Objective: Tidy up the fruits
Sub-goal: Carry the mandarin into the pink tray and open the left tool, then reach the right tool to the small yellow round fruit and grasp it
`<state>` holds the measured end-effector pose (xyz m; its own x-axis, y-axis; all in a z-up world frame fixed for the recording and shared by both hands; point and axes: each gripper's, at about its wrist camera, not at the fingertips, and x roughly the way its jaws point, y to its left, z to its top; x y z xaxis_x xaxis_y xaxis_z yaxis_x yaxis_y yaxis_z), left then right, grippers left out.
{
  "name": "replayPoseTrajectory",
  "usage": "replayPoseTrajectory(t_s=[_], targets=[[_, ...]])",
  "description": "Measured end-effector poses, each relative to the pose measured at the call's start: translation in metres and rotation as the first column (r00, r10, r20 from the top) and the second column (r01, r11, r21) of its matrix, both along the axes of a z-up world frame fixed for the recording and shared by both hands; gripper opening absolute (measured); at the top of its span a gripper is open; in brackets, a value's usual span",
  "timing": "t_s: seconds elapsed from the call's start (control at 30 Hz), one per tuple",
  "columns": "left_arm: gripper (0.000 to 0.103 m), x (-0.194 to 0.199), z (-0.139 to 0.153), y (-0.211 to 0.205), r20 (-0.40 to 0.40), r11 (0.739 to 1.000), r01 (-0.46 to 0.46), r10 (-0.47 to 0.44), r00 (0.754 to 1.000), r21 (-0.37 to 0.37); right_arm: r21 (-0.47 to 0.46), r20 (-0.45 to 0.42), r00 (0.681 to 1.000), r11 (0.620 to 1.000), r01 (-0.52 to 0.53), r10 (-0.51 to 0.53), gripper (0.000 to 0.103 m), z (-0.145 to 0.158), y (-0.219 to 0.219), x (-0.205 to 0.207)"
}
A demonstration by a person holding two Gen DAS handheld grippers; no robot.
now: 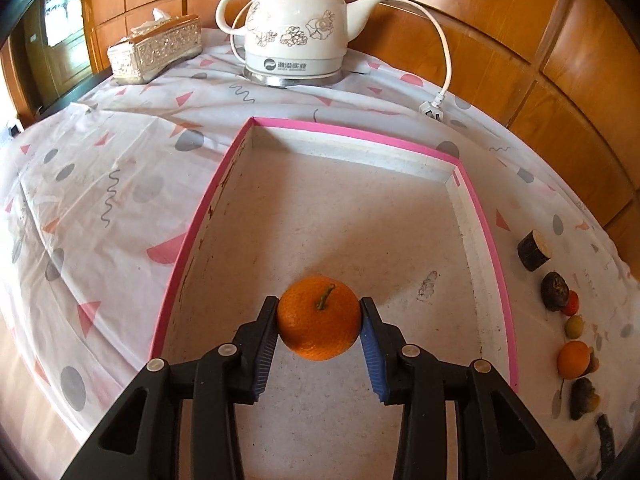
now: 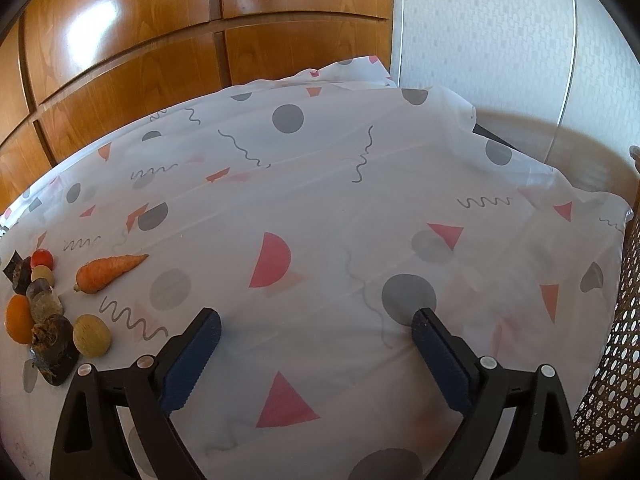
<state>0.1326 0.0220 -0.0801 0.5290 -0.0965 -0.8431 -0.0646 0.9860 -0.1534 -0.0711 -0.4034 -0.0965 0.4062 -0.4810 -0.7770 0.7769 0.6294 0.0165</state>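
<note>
The pink-rimmed shallow cardboard box [image 1: 400,216] has a bare floor ahead of the stemmed orange mandarin [image 1: 319,317] that the left gripper [image 1: 320,312] clamps; only its low walls limit the sides. Beyond the far wall stand the white ceramic electric kettle [image 1: 296,28] and its white cord [image 1: 444,60]. Right of the box a row of small fruits [image 1: 568,320] narrows the passage. Before the wide-spread right gripper [image 2: 316,320] the patterned white tablecloth [image 2: 340,184] lies bare; an orange carrot [image 2: 108,270] and a fruit cluster [image 2: 48,312] crowd the left.

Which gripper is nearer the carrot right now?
Right. The right gripper hangs open over the cloth, the carrot ahead to its left. The left gripper holds an orange over the pink-rimmed box.
</note>
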Motion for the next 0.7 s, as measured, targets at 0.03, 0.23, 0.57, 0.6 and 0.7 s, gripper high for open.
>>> replayPoseTrajectory(t_s=[0.03,0.23,0.57,0.6,0.7], targets=[[0.041,-0.001,0.000,0.000,0.002,1.000,0.000,0.000,1.000,-0.005,0.000,0.000,1.000,1.000,0.000,0.000,0.099,0.000,0.000,0.000],[0.058,-0.008,0.009,0.004,0.025,1.000,0.007,-0.007,1.000,-0.022,-0.003,-0.006,1.000,1.000,-0.003,0.003,0.099,0.000,0.000,0.000],[0.066,-0.037,0.031,0.007,0.084,0.999,0.018,-0.015,0.996,-0.031,0.004,-0.021,0.999,0.999,-0.033,0.033,0.099,0.002,0.001,0.000],[0.067,-0.040,0.033,0.008,0.087,0.999,0.019,-0.016,0.996,-0.036,0.009,-0.021,0.999,0.999,-0.044,0.044,0.099,0.003,0.002,0.000],[0.068,-0.050,0.036,0.011,0.097,0.999,0.026,-0.021,0.995,-0.043,0.025,-0.016,0.995,0.995,-0.099,0.099,0.097,0.005,0.005,0.000]])
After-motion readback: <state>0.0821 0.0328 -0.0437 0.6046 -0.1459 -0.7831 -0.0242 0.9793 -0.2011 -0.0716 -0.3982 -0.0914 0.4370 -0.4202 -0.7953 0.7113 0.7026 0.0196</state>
